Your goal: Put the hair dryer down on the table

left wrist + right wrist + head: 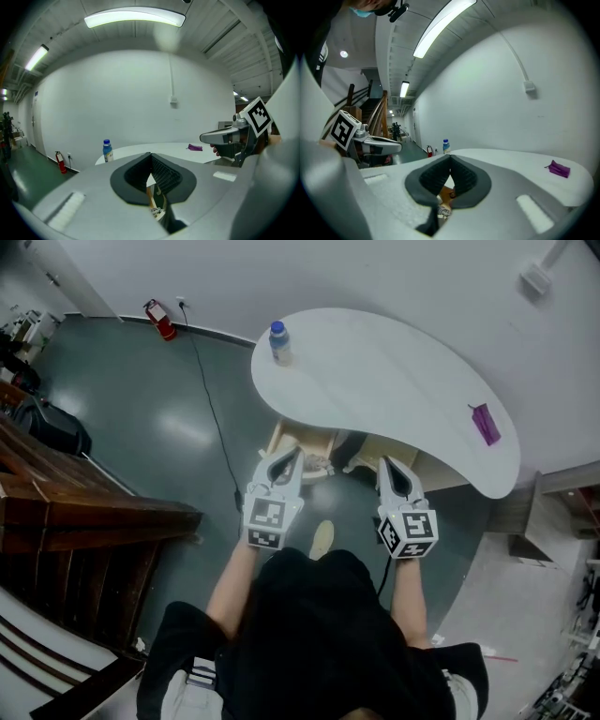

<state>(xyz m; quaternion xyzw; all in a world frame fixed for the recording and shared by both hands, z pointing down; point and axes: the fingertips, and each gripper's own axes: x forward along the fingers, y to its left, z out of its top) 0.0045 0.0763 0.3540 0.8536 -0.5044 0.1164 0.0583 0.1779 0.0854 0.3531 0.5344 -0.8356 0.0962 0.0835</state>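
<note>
Left gripper (292, 457), right gripper (388, 469): jaws pressed together, nothing between. Held side by side at frame centre, short of table (375, 371) edge, likely idle. Purple object (485, 423), probably hair dryer, lies on tabletop at frame right, well apart from grippers, so placing looks done. Bottle (278, 341) upright at upper centre.

Black short-sleeved shirt (319, 643)
</note>
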